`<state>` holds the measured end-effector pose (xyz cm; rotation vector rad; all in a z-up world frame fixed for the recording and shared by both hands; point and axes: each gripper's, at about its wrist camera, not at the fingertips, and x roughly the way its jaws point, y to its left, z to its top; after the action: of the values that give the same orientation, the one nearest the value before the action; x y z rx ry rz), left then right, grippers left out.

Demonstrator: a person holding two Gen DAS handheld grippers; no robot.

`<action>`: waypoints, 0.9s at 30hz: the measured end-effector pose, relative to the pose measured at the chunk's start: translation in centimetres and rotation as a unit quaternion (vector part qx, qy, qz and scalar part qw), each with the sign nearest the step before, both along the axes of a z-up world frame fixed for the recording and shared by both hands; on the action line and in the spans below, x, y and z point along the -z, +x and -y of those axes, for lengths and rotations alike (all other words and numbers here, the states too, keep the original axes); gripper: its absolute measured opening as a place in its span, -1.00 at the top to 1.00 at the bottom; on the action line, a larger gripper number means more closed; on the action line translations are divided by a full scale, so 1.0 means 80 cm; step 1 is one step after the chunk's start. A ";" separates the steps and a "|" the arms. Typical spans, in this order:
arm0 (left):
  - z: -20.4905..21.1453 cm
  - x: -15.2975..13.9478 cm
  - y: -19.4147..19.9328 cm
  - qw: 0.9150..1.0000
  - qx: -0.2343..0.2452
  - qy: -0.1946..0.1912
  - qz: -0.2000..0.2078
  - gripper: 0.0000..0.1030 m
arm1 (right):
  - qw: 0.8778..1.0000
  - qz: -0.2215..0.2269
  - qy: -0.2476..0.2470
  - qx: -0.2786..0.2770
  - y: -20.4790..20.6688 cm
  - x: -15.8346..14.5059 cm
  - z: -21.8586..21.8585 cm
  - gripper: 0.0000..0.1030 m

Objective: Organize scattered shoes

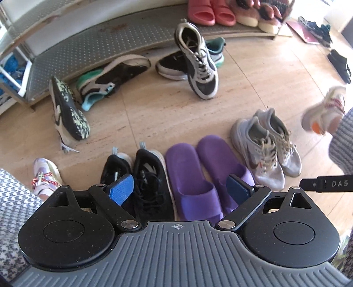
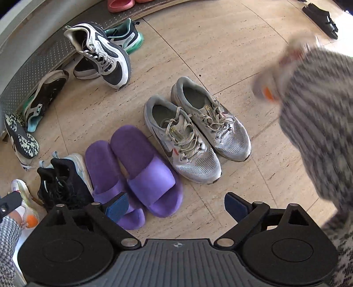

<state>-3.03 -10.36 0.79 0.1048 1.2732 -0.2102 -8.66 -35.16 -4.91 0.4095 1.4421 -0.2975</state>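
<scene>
Three pairs stand in a row on the floor: black sneakers (image 1: 136,176), purple slides (image 1: 205,174) and grey sneakers (image 1: 267,150). My left gripper (image 1: 179,188) hangs open above the black sneakers and the slides, holding nothing. My right gripper (image 2: 176,207) is open and empty over the front of the purple slides (image 2: 136,172), with the grey sneakers (image 2: 194,134) just beyond. Farther off lie scattered shoes: a black-and-white sneaker (image 1: 196,64) leaning on a black-and-teal one (image 1: 174,64), another black-and-teal sneaker (image 1: 110,77) on its side, and a sneaker with a speckled sole (image 1: 68,110) tipped over.
A low metal shoe rack (image 1: 88,44) runs along the back, with pink slides (image 1: 210,13) and fluffy slippers (image 1: 258,15) on it. The person's feet in white sneakers are at the left (image 1: 44,176) and, blurred, at the right (image 1: 324,112). Black sandals (image 2: 322,19) lie far right.
</scene>
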 end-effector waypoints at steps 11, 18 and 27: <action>-0.036 -0.003 0.046 0.994 -0.036 0.093 -0.046 -0.83 | 0.996 0.008 0.086 0.025 0.033 0.045 -0.028 -0.82; -0.047 0.030 -0.015 0.987 -0.122 0.052 -0.096 -0.89 | 0.991 0.028 0.133 0.006 0.048 0.027 -0.057 -0.84; -0.097 0.093 -0.069 0.967 -0.225 0.033 -0.117 -0.87 | 0.993 0.007 0.113 -0.033 0.052 0.027 -0.086 -0.87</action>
<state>-8.53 -2.59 -6.67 -0.1570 1.5037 0.2186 -4.50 -28.29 -7.08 0.5449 1.4774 -0.0779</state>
